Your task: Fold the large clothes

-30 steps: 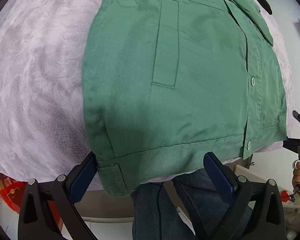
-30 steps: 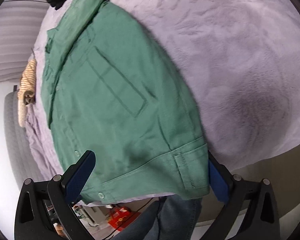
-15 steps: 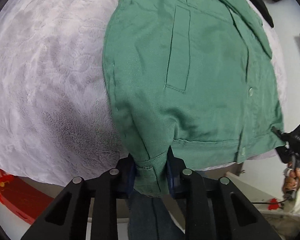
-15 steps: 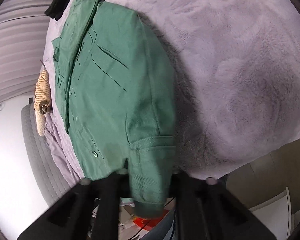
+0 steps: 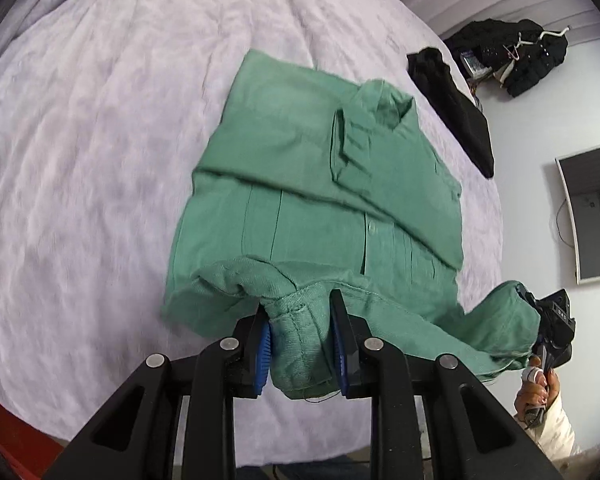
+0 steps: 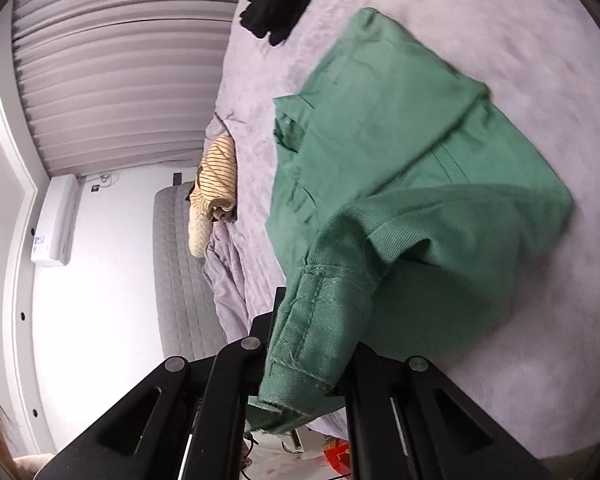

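Observation:
A green button-up jacket [image 5: 320,184] lies on the lilac bedspread [image 5: 100,160], sleeves folded across its front and collar at the far end. My left gripper [image 5: 302,340] is shut on one corner of its bottom hem, the blue pads pressing bunched cloth. In the left wrist view my right gripper [image 5: 548,320] shows at the right edge, clamping the other hem corner. The right wrist view shows the jacket [image 6: 400,152] with its hem corner pinched in the right gripper [image 6: 312,344], whose pads are hidden by cloth. The hem is raised off the bed and curls toward the collar.
A black garment [image 5: 452,108] lies on the bed beyond the collar, and more dark clothes [image 5: 516,56] sit past it. A striped beige garment [image 6: 216,180] rests at the bed's edge near a grey quilted headboard [image 6: 184,264]. A wall screen [image 5: 588,212] hangs at right.
Both grippers went from open around the hem corners to shut on them. They then lifted the hem off the bed's near edge and carried it toward the collar.

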`<action>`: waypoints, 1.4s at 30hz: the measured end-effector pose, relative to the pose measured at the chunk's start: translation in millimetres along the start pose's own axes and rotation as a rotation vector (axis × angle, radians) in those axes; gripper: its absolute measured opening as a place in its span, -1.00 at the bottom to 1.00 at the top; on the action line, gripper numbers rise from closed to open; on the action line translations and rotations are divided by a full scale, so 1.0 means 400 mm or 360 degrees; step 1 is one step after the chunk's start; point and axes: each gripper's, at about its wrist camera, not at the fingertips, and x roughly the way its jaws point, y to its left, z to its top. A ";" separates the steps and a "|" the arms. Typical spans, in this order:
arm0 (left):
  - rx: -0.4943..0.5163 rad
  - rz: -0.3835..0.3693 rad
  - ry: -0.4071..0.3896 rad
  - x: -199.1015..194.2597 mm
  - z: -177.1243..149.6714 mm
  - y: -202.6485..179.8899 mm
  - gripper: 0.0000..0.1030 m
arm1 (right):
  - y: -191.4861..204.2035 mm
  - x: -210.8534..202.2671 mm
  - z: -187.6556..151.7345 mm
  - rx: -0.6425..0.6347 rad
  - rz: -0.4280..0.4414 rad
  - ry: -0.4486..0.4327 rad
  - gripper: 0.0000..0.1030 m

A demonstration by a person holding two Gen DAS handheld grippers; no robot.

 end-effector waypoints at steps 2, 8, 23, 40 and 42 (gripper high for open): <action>0.0000 0.0014 -0.0101 -0.001 0.097 -0.019 -0.48 | 0.050 0.034 0.086 -0.0074 0.0013 0.0018 -0.85; 0.0029 0.0100 -0.0249 0.084 0.344 -0.072 -0.47 | 0.115 0.132 0.320 -0.0131 -0.0082 -0.0004 -0.85; 0.0251 0.0608 -0.0155 0.262 0.482 -0.057 0.79 | 0.029 0.319 0.523 0.0047 -0.0489 -0.0064 0.48; 0.0240 0.0816 -0.0085 0.379 0.459 -0.002 0.80 | 0.021 0.367 0.535 -0.0576 -0.1255 0.0031 -0.92; 0.0260 0.0808 -0.0111 0.377 0.446 -0.006 0.80 | 0.068 0.321 0.515 -0.0681 -0.1199 -0.0079 -0.92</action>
